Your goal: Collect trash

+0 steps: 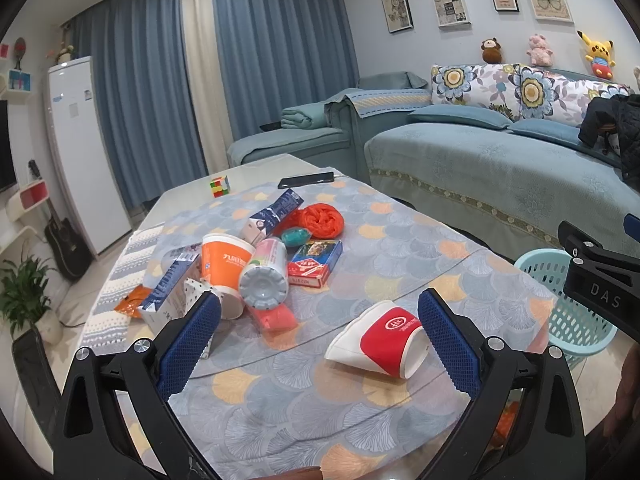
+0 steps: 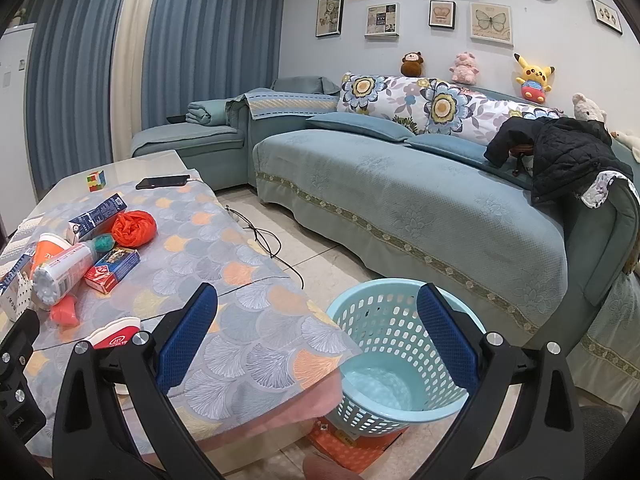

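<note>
**Ana:** Blue rubber pads line the left gripper, which is spread wide over the table and holds nothing. What lies between its fingers?

**Ben:** A red and white paper cup on its side, near the table's right edge and close to the right finger without being gripped. Farther back, toward the left edge, is a heap: an orange cup, a pink bottle with its base toward the camera, a red card box, two blue and white cartons, and a crumpled orange bag.

**Ana:** And the right wrist view?

**Ben:** The right gripper is also wide open and empty. Only this view looks down into the pale blue basket, which stands on the floor just beside the table's near right corner. The left view shows only part of its rim. The fallen cup is mostly hidden here behind the left finger.

**Ana:** Anything else?

**Ben:** A phone and a puzzle cube sit at the table's far edge.
</note>
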